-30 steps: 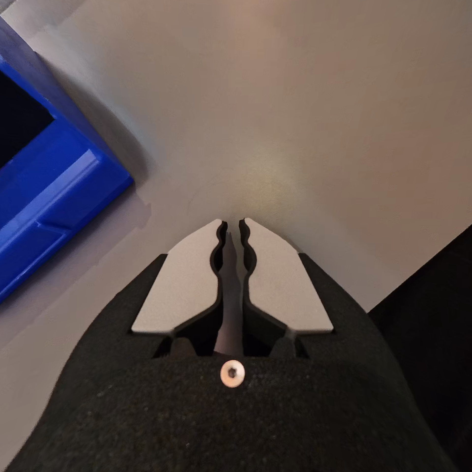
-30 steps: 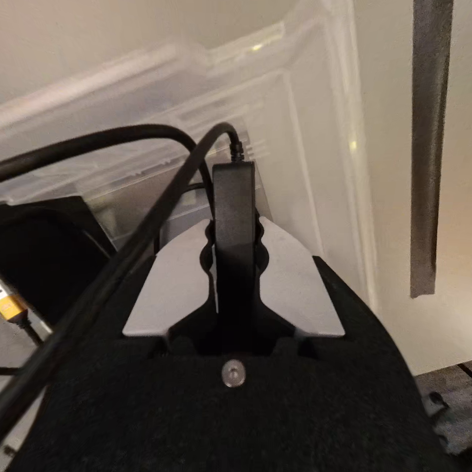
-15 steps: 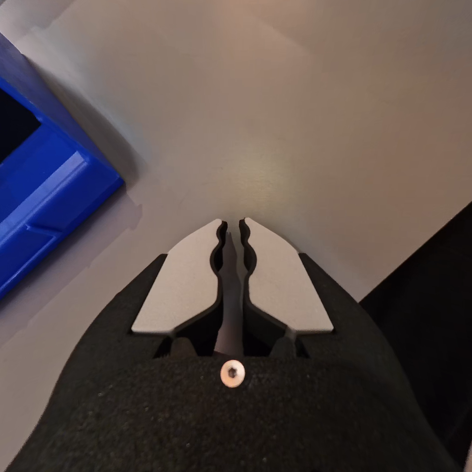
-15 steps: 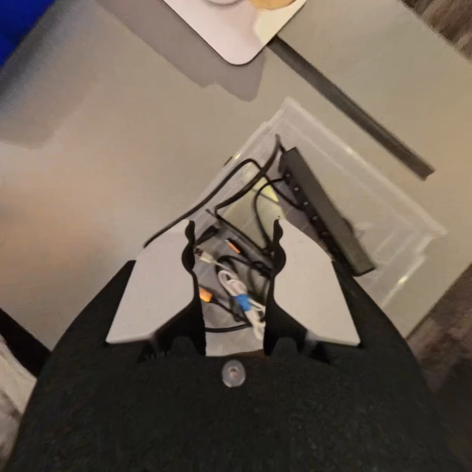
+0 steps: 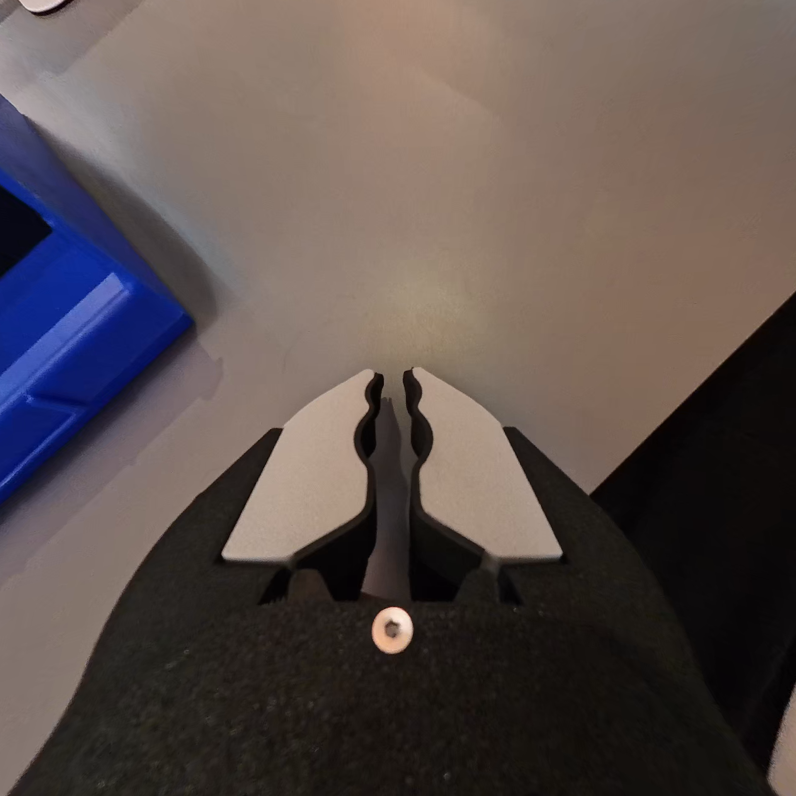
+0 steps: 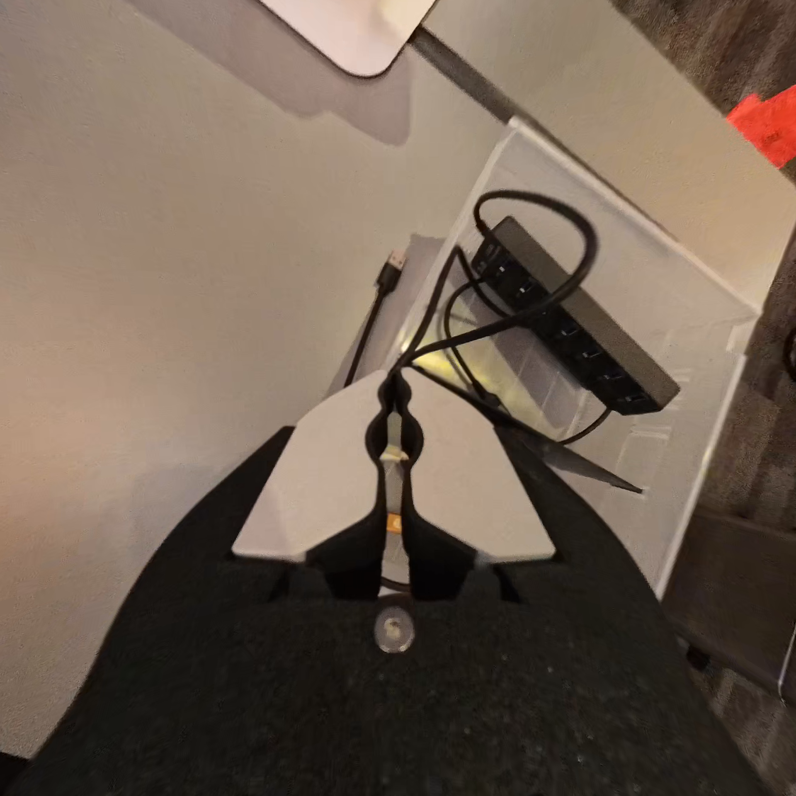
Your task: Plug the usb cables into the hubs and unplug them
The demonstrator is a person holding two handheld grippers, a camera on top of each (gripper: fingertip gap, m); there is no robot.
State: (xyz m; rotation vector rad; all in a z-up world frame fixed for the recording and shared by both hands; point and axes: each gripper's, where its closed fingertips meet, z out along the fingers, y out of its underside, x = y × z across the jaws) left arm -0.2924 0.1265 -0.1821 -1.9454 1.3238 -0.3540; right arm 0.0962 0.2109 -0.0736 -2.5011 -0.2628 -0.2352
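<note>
In the right wrist view, a long black USB hub (image 6: 603, 327) with a row of ports lies slanted inside a clear plastic box (image 6: 689, 275). Black cables (image 6: 581, 258) loop over and beside it. My right gripper (image 6: 394, 381) hangs above the box's near left corner, shut on a thin black cable right at its fingertips. A loose black USB plug (image 6: 395, 261) rests at the box's left edge. More cable ends, white and orange, show through the gap between the fingers. My left gripper (image 5: 393, 374) is shut but for a narrow slit, empty, low over the bare grey table (image 5: 430, 172).
A blue bin (image 5: 64, 357) stands on the table to the left of the left gripper. The table edge (image 5: 689, 387) runs diagonally on the right, with dark floor beyond. A white flat board (image 6: 353, 30) lies at the back, and a red object (image 6: 771, 120) lies off the table.
The right gripper let go of the black hub it held, rose open above the box, and is now shut on a black cable. The left gripper barely shifted.
</note>
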